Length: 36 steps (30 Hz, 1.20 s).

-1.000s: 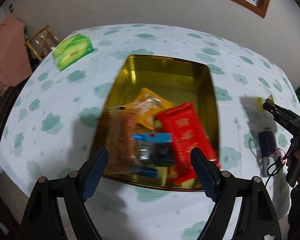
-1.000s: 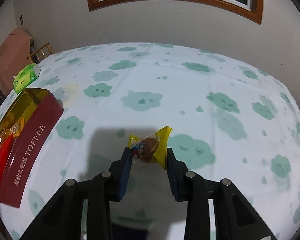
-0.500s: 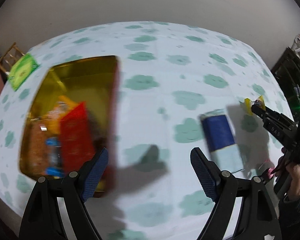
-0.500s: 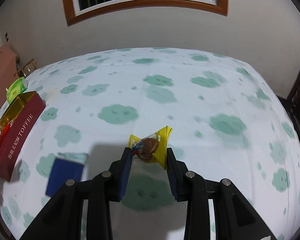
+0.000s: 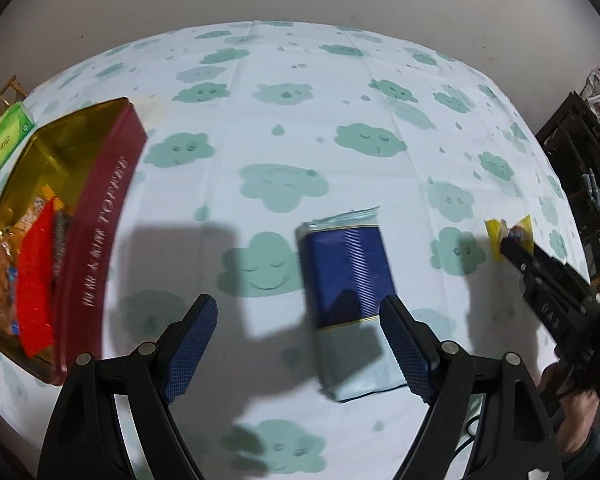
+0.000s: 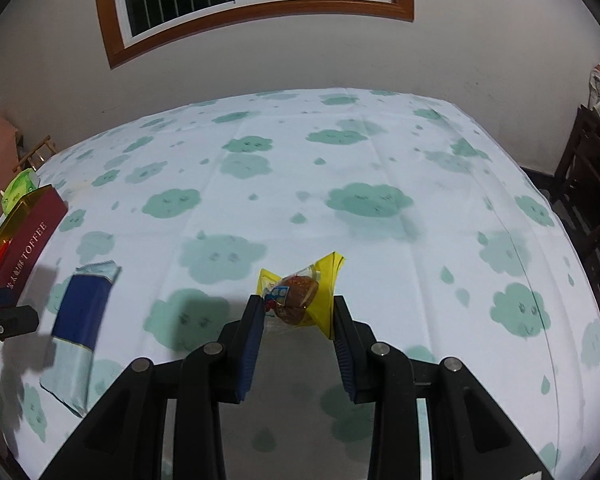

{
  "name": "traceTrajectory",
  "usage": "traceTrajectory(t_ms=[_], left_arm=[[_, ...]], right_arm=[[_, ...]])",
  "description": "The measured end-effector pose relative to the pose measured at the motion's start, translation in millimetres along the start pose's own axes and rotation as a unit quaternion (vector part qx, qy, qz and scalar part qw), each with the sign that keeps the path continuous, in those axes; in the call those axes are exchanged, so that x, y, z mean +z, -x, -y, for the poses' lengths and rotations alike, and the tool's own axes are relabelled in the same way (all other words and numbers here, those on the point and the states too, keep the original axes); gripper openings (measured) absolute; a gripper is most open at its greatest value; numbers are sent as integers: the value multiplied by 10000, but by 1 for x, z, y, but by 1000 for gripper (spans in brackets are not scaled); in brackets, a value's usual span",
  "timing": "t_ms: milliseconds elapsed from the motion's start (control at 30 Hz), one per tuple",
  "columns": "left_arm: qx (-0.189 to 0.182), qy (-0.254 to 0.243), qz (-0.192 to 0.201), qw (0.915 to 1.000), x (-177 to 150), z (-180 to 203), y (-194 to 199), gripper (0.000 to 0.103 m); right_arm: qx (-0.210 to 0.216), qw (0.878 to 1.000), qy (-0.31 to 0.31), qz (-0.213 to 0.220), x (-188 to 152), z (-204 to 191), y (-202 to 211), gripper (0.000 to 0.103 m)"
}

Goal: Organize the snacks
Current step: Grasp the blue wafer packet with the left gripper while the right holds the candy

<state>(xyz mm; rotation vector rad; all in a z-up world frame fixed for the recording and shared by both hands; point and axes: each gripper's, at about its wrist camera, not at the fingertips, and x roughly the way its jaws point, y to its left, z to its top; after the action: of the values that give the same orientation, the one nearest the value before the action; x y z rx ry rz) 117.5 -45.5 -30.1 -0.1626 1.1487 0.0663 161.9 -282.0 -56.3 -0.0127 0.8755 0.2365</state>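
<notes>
My left gripper (image 5: 296, 312) stands open just above the cloud-print tablecloth. A dark blue and pale blue packet (image 5: 348, 280) lies flat between its fingers, close to the right one, with no pad pressing it. The maroon and gold toffee tin (image 5: 100, 216) sits at the left with a red packet (image 5: 36, 280) and other snacks inside. My right gripper (image 6: 298, 308) is shut on a yellow-wrapped round snack (image 6: 300, 296), held above the cloth. In the left wrist view the right gripper (image 5: 508, 244) is at the far right. The blue packet (image 6: 84, 304) and tin (image 6: 28, 244) lie to its left.
A green tissue box (image 5: 8, 138) lies beyond the tin near the table's far left corner. Dark wooden furniture (image 6: 588, 200) stands past the table's right edge. A person's hand (image 5: 572, 404) holds the right gripper's handle. A wall with a window runs behind the table.
My left gripper has swung from over the tin rightward to the blue packet, staying open. My right gripper has drifted right, away from the tin, with the yellow snack still gripped.
</notes>
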Motion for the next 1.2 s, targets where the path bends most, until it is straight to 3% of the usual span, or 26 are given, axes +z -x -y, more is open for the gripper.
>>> traceTrajectory(t_ms=[300, 667, 1000, 1200], left_arm=[[83, -50, -56, 9999, 5, 27, -16, 80], [279, -47, -212, 9994, -2, 23, -33, 76], [347, -295, -79, 9989, -5, 11, -27, 46], [303, -382, -84, 9988, -5, 6, -26, 46]], right_arm=[[69, 9999, -125, -23, -8, 7, -1, 34], [124, 9998, -176, -25, -8, 8, -2, 34], [120, 9998, -175, -25, -8, 8, -2, 34], [111, 9998, -169, -27, -7, 8, -2, 34]])
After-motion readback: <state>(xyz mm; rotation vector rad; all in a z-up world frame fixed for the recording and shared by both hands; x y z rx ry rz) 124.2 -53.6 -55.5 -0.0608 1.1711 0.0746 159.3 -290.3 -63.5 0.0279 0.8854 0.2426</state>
